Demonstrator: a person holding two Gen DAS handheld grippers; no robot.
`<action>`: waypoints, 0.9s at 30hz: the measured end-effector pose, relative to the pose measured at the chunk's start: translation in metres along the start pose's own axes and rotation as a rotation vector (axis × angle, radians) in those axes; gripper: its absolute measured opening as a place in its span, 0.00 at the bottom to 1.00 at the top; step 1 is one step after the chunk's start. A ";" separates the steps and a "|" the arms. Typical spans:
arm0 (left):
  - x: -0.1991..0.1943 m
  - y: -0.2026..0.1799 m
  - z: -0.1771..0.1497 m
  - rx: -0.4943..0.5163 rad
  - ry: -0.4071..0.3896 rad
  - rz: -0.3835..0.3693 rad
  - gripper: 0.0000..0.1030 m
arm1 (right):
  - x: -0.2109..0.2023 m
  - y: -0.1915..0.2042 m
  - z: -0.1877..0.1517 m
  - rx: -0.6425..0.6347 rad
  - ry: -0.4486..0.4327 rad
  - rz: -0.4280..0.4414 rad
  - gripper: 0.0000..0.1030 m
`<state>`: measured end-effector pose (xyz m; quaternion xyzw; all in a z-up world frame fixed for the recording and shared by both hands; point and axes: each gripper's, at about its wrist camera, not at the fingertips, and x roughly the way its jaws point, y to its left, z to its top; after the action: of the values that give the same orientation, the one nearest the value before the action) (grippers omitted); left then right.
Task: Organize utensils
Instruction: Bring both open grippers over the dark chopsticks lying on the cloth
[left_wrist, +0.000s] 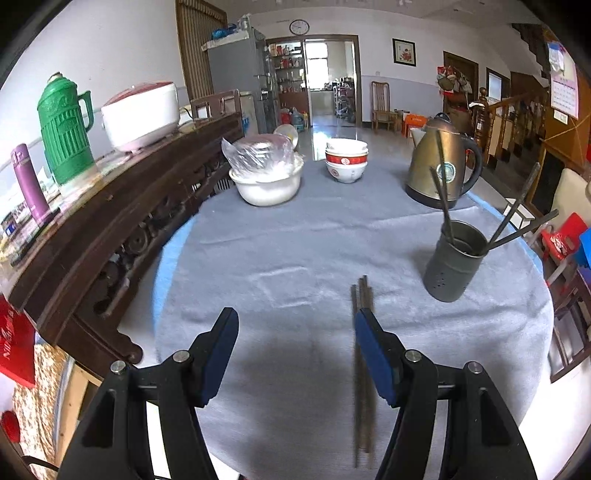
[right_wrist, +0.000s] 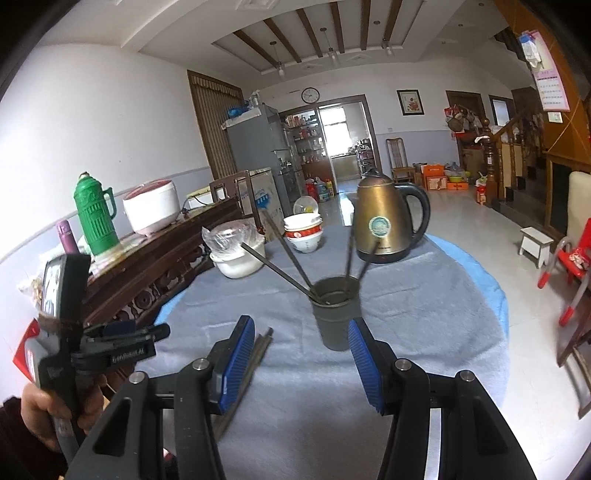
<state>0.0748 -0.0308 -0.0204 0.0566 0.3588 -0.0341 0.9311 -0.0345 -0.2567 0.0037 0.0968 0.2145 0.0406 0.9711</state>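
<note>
chopsticks (left_wrist: 360, 332) on cloth (loose bundle), four in holder (left_wrist: 452, 262), both tongs released

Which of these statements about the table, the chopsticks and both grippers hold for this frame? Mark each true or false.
1. Chopsticks lie loose on the table cloth. True: a bundle lies there.
2. The holder is empty. False: several chopsticks stand in it.
3. The left gripper grips chopsticks. False: its jaws are open, holding nothing.
4. The right gripper is open. True.
5. The kettle lies tipped over. False: it stands upright.
</note>
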 end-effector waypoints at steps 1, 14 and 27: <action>-0.001 0.004 0.000 0.006 -0.006 0.002 0.65 | 0.004 0.004 0.001 0.004 -0.001 0.005 0.55; 0.024 0.080 -0.017 -0.023 0.006 0.007 0.65 | 0.058 0.077 -0.005 -0.022 0.086 0.034 0.56; 0.034 0.139 -0.031 -0.132 0.011 0.027 0.65 | 0.093 0.132 -0.009 -0.101 0.169 0.053 0.56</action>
<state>0.0941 0.1102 -0.0544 0.0002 0.3647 0.0026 0.9311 0.0406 -0.1152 -0.0157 0.0495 0.2904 0.0853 0.9518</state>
